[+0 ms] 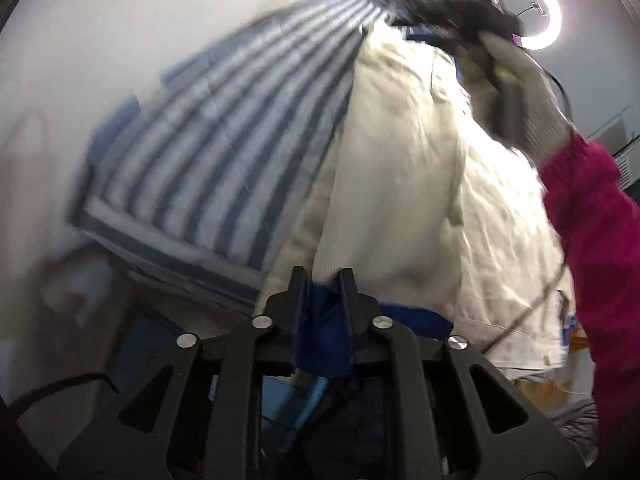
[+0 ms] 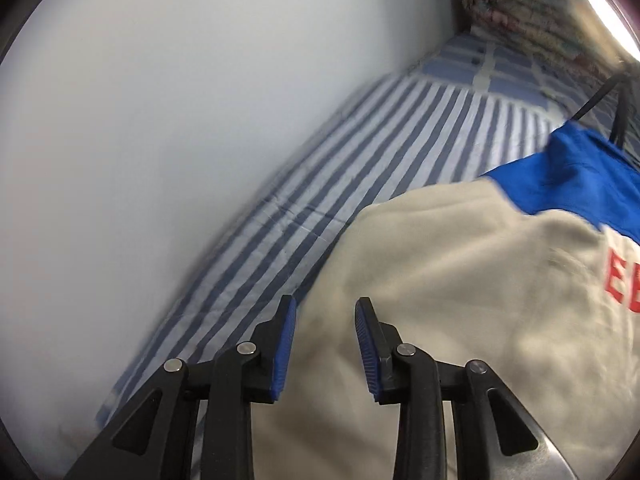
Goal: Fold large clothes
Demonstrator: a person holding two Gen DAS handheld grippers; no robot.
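1. Here, in the left wrist view, the left gripper sits at the bottom centre of the frame, its jaws pressed together on a blue fold of the jacket.
2. The jacket's cream body rises from that grip toward the upper right of the frame, lifted off the bed and creased along its right side.
3. At the upper right, a gloved hand with a magenta sleeve holds the other gripper, a dark blurred shape above the cloth.
4. A ring light glows in the top right corner.
5. The striped sheet fills the middle left, beside a plain white wall.
6. In the right wrist view, the right gripper stands at the bottom centre with its blue pads apart and nothing pinched between them.
7. The cream cloth lies just behind and beneath those fingers, spreading to the lower right.
8. A blue panel and red letters show at the right edge.
9. A patterned bundle lies at the upper right, at the far end of the bed.
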